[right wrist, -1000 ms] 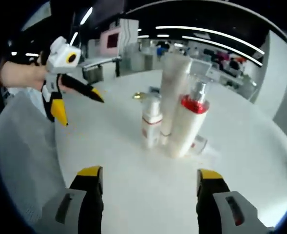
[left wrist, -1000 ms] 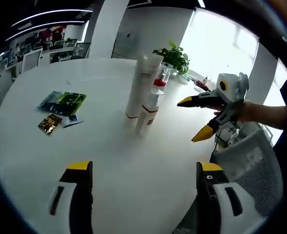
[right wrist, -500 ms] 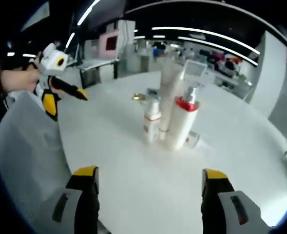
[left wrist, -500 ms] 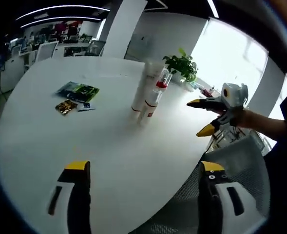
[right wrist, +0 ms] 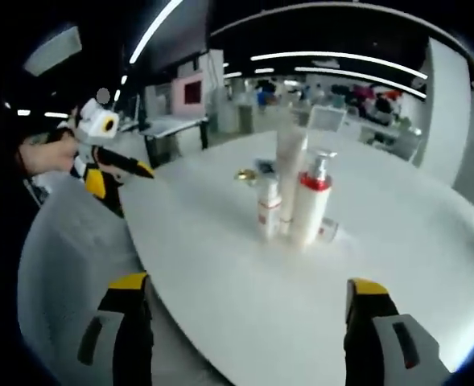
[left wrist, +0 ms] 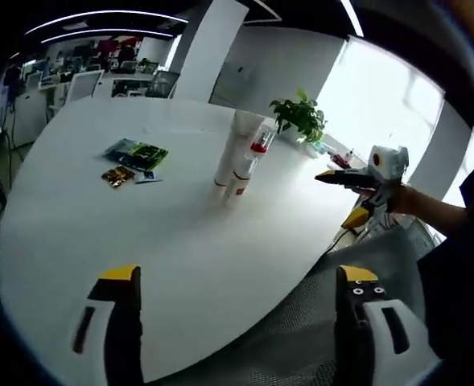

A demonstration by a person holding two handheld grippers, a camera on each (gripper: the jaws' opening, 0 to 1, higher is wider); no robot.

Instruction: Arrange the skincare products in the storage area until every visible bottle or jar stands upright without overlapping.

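Observation:
Three skincare containers stand upright in a tight cluster on the round white table (left wrist: 100,233): a tall white tube (left wrist: 235,145), a white pump bottle with a red collar (left wrist: 257,151) and a short white bottle (left wrist: 237,182). The right gripper view has the tube (right wrist: 289,170), the pump bottle (right wrist: 310,206), the short bottle (right wrist: 268,215) and a small clear item (right wrist: 330,232) low behind them. My left gripper (left wrist: 238,275) is open, back over the table's edge. My right gripper (right wrist: 247,283) is open too, far from the cluster. Each one, hand-held, appears in the other's view: right gripper (left wrist: 335,199), left gripper (right wrist: 132,191).
A green packet (left wrist: 136,151) and a gold packet (left wrist: 117,175) lie left of the bottles. A potted plant (left wrist: 301,114) stands at the table's far side. A grey mesh chair (left wrist: 333,281) sits by the near edge, also the chair (right wrist: 68,265). Office desks fill the background.
Both grippers have drawn back from the bottles, so the cluster looks smaller and the table edge and chair come into view. The bottles have not moved. Both stay open.

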